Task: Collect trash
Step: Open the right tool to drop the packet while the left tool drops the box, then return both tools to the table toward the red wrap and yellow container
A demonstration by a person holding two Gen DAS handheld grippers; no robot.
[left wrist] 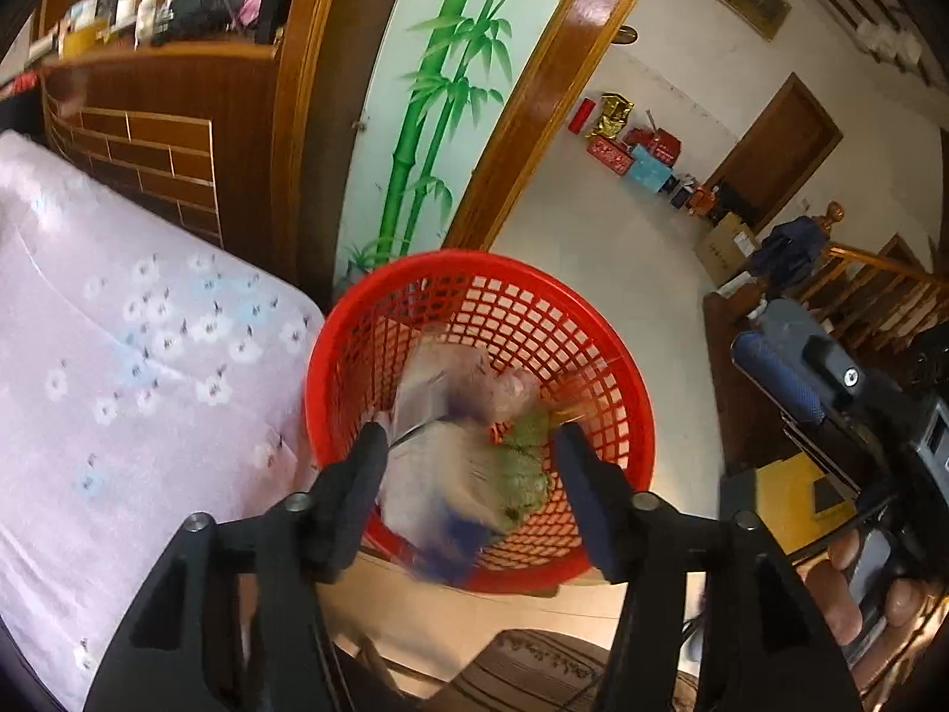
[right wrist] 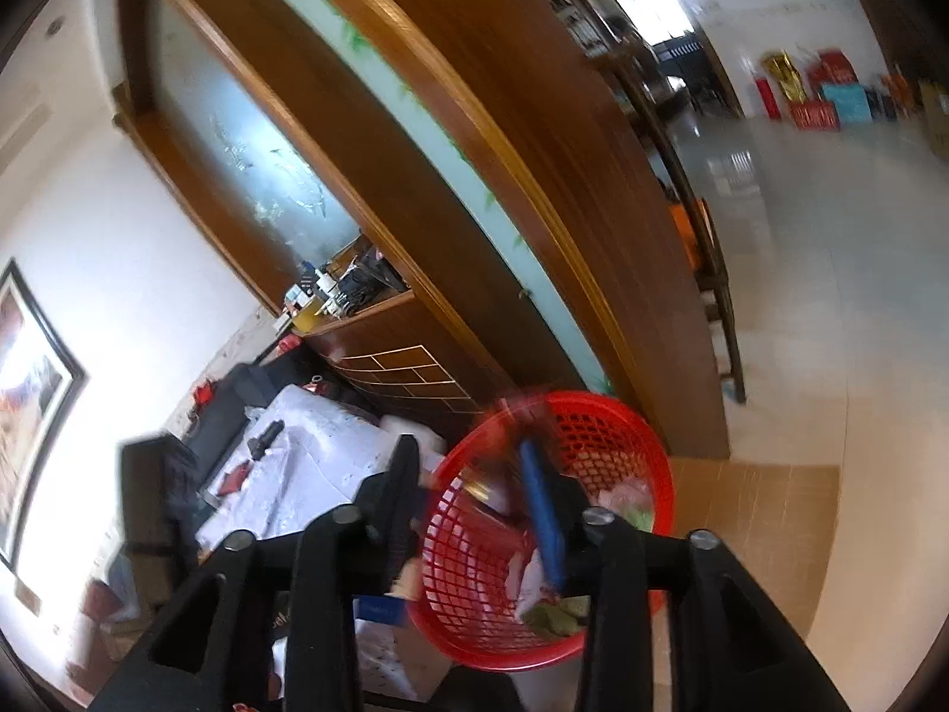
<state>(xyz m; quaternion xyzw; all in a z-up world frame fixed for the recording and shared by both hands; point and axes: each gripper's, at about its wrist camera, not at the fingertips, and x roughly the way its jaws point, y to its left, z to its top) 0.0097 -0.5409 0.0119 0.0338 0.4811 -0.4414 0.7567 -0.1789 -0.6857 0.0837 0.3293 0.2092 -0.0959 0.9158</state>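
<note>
A red mesh basket (left wrist: 593, 356) stands on the tiled floor, holding crumpled wrappers and a green scrap (left wrist: 522, 463). My left gripper (left wrist: 473, 433) hangs over it, open, with a blurred white and blue wrapper (left wrist: 439, 469) loose between its fingers. The right gripper's blue-padded finger (left wrist: 783, 377) shows at the right edge, held by a hand. In the right wrist view the basket (right wrist: 474, 593) lies just below my right gripper (right wrist: 468, 454). Its jaws stand apart. A blurred red scrap (right wrist: 510, 415) is by its right fingertip, over the rim.
A lilac flowered cover (left wrist: 118, 356) lies left of the basket. A wooden partition with a painted bamboo panel (left wrist: 439, 118) rises behind it. A wooden stair rail (left wrist: 878, 291) is at the right, boxes (left wrist: 629, 148) by the far wall, a mat (left wrist: 534, 664) below.
</note>
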